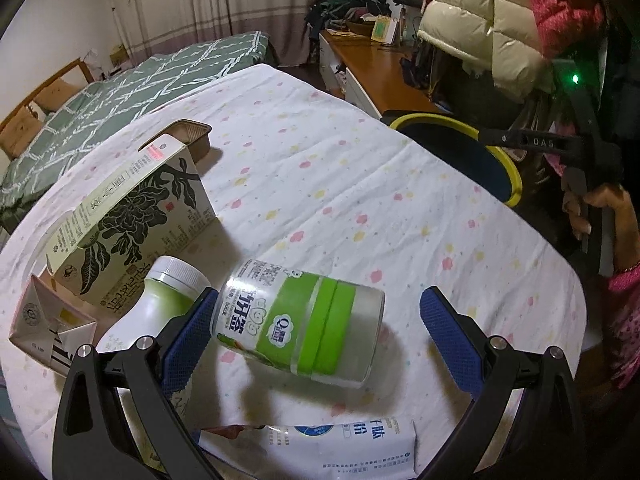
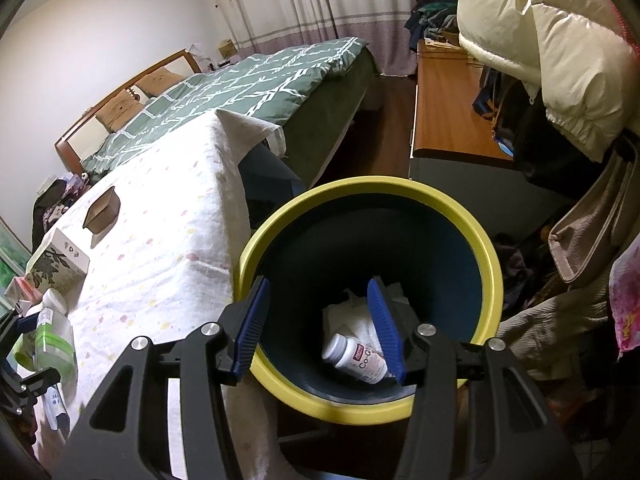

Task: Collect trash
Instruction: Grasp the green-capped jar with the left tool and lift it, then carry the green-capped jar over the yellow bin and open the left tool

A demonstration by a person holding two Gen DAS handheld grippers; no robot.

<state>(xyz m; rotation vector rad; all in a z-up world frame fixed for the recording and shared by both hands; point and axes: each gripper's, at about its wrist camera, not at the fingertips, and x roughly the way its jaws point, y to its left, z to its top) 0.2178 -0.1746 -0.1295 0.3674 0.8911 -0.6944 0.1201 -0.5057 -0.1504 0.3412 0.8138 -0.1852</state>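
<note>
On the flower-print tablecloth (image 1: 320, 184), taking the green-banded jar (image 1: 300, 320) as landmark: far left of it, a small pink carton (image 1: 44, 320) is lying open; next, a leaf-print box (image 1: 132, 216) is standing tilted, with a brown paper tray (image 1: 192, 140) behind it. Just left of the jar, a white bottle with a ribbed cap (image 1: 160, 300) is lying. A white-and-blue pouch (image 1: 320, 448) is lying below the jar, at the near edge.

The left gripper (image 1: 316, 344) is standing open around the jar: the left pad appears to be touching or nearly touching the jar's label end; the right pad is sitting well clear of the other end. Not gripped yet.

Jar is lying on its side, long axis running left-right across the view, slightly tilted; label end pointing left, frosted end pointing right.

Right of the jar, off the table edge, the yellow-rimmed bin (image 2: 368, 280) is holding a white pill bottle (image 2: 356, 358) and crumpled paper. The right gripper (image 2: 320, 328) is hovering over the bin, half open, holding nothing.

Step in hand, by my reading: picking up the jar. Next move calls for closing the jaws along the jar's length, lifting, then carrying it right to the bin.
</note>
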